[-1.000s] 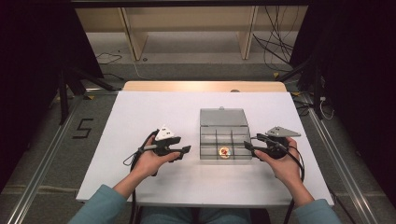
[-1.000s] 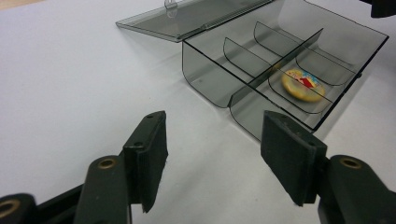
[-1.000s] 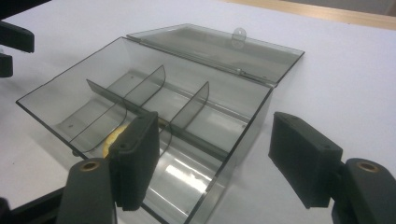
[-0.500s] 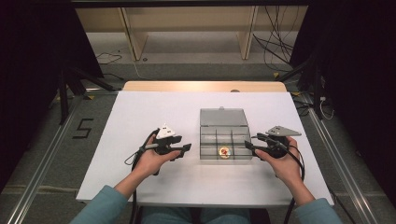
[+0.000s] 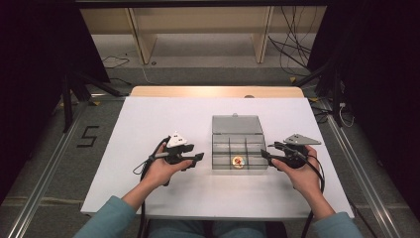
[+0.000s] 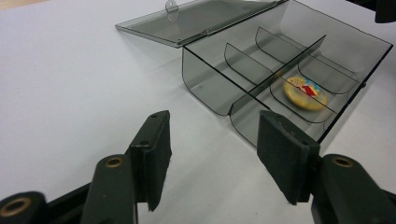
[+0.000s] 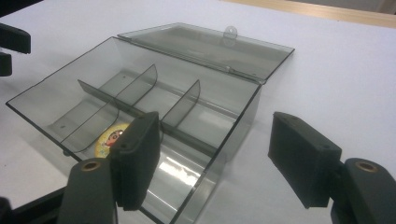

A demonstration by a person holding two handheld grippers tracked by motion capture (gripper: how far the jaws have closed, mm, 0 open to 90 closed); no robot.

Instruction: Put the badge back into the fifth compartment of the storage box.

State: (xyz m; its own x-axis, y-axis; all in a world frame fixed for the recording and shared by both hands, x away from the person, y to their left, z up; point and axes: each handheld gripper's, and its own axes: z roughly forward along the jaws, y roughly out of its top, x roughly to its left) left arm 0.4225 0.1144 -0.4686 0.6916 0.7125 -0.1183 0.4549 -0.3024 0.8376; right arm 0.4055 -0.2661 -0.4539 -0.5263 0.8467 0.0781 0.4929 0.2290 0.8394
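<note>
A smoky clear plastic box (image 5: pixel 214 152) stands mid-table, its lid (image 5: pixel 236 124) laid flat behind it. A round yellow badge with a cartoon picture (image 5: pixel 238 161) lies in the middle front compartment. The badge (image 6: pixel 306 92) also appears in the left gripper view, and the badge (image 7: pixel 111 136) in the right gripper view. My left gripper (image 5: pixel 195 152) lies left of the box and points at it. Its jaws have just been closing a little, and they stand open with nothing between them (image 6: pixel 215 135). My right gripper (image 5: pixel 266 149) is open at the box's right end (image 7: pixel 212 140), its pads not pressing on the wall.
The white table (image 5: pixel 148 119) has bare room to the left, at the back and in front of the box. A wooden strip (image 5: pixel 213 91) runs along its far edge. Cables (image 5: pixel 297 49) and a wooden shelf frame (image 5: pixel 143 39) lie on the floor beyond.
</note>
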